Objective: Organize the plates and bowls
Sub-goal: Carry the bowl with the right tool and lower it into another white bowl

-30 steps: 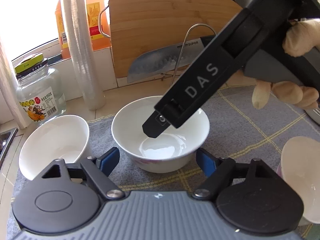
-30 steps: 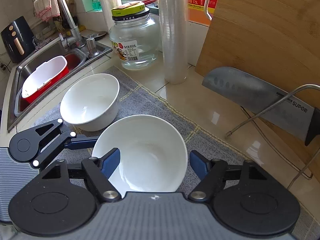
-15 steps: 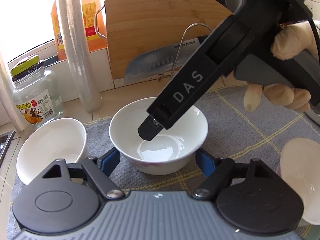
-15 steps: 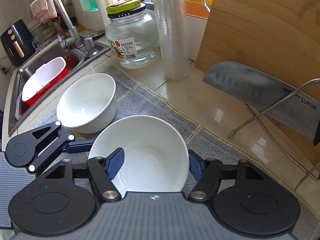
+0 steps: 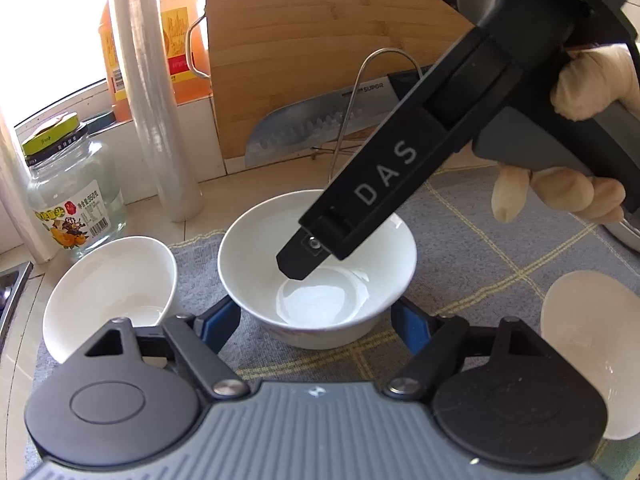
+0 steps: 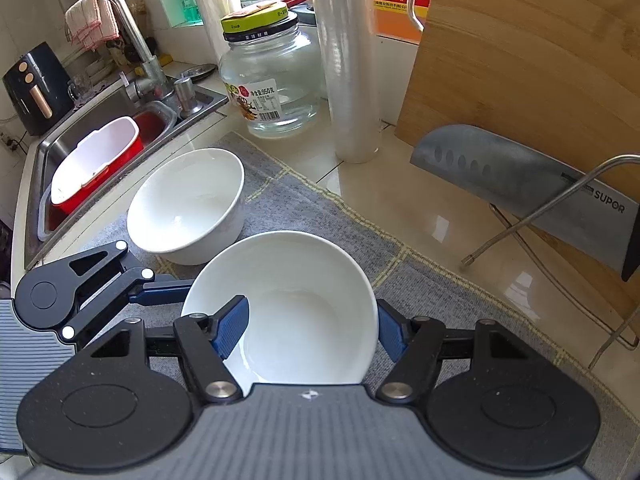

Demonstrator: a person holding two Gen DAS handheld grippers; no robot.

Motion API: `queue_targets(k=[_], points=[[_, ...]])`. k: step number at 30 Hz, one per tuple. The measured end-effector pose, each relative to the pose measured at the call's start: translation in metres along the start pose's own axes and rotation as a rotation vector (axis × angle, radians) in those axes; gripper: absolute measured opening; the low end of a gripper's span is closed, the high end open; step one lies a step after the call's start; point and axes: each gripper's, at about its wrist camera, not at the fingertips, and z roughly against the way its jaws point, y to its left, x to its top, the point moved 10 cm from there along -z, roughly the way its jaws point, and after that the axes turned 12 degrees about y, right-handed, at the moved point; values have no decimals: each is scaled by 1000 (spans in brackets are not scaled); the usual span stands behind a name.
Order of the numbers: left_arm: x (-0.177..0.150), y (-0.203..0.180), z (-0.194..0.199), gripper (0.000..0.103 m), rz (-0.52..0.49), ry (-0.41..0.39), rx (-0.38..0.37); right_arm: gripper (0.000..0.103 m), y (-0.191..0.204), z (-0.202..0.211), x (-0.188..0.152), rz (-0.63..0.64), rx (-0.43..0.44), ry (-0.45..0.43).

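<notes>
White glazed bowl (image 6: 296,304) is sitting on grey mat (image 6: 420,280), mid-surface. Right gripper (image 6: 308,332) is clamping its rim, one finger inside, one outside. Left gripper (image 5: 316,320) is squeezing its lower sides. Ceramic looks rigid, slick, breakable; rim grip could slip w/ tilt.

The left wrist view looks steeply down and close at the white ceramic bowl (image 5: 316,280) on the grey checked mat (image 5: 480,248). The right wrist view looks down more steeply at the same bowl (image 6: 288,304). Both share the bamboo cutting board (image 5: 320,40).
</notes>
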Motion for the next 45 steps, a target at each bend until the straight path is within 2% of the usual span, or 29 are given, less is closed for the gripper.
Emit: queue_targets(k=[12, 26, 45], points=[[-6, -12, 32, 82, -41, 1, -20, 73, 23, 34, -17, -10, 29, -36], [-12, -37, 70, 82, -86, -39, -47, 73, 37, 73, -46, -24, -1, -74], [-19, -83, 90, 82, -134, -52, -100, 73, 36, 105, -99, -64, -53, -90]])
